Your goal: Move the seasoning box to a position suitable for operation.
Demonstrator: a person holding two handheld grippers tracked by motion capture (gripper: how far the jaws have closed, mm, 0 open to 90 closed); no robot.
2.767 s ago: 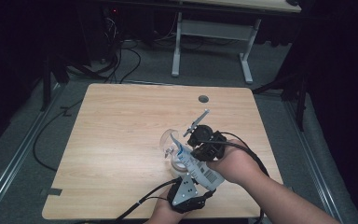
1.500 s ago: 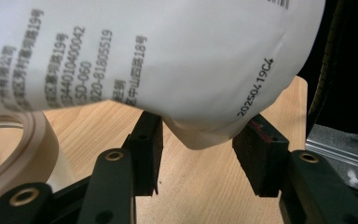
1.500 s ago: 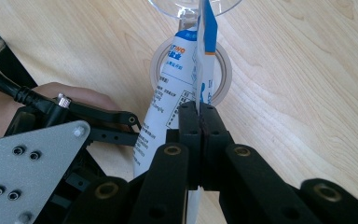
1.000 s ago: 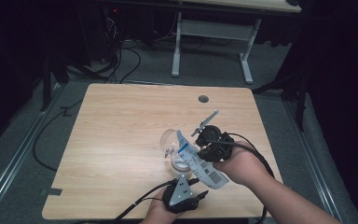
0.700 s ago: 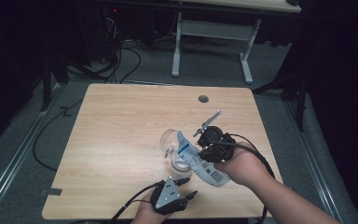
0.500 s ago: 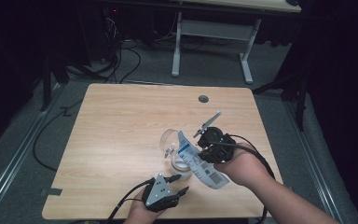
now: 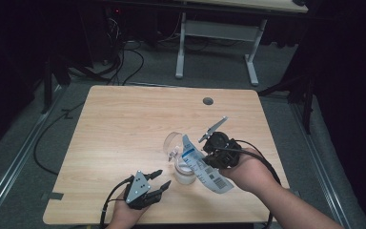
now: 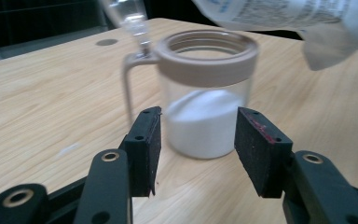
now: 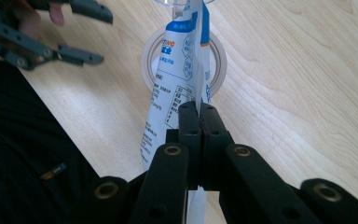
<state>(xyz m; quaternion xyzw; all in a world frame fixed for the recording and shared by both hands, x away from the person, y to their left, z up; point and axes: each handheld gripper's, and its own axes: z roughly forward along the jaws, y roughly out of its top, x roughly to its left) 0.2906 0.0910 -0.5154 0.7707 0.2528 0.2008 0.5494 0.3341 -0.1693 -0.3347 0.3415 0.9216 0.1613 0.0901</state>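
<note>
A clear jar (image 7: 184,175) with a tan rim holds white powder (image 8: 204,125) and stands near the table's front edge; its clear hinged lid (image 7: 172,141) is flipped up behind it. My right gripper (image 7: 206,155) is shut on a white and blue packet (image 7: 208,172), which is tilted with its upper end over the jar mouth (image 9: 150,52). In the right gripper view the jaws pinch the packet (image 9: 175,93) flat. My left gripper (image 7: 163,178) lies low, left of the jar, open. The jar (image 8: 205,79) stands just beyond its fingertips, untouched.
The wooden table (image 7: 124,124) has a round cable hole (image 7: 208,101) at the back. Behind it stands another desk's white frame (image 7: 214,33), with cables (image 7: 124,57) on the floor. Each gripper's cable trails off the front edge.
My left gripper has slid left along the front edge, away from under the packet, and now points right at the jar. The right gripper and the packet have barely moved.
</note>
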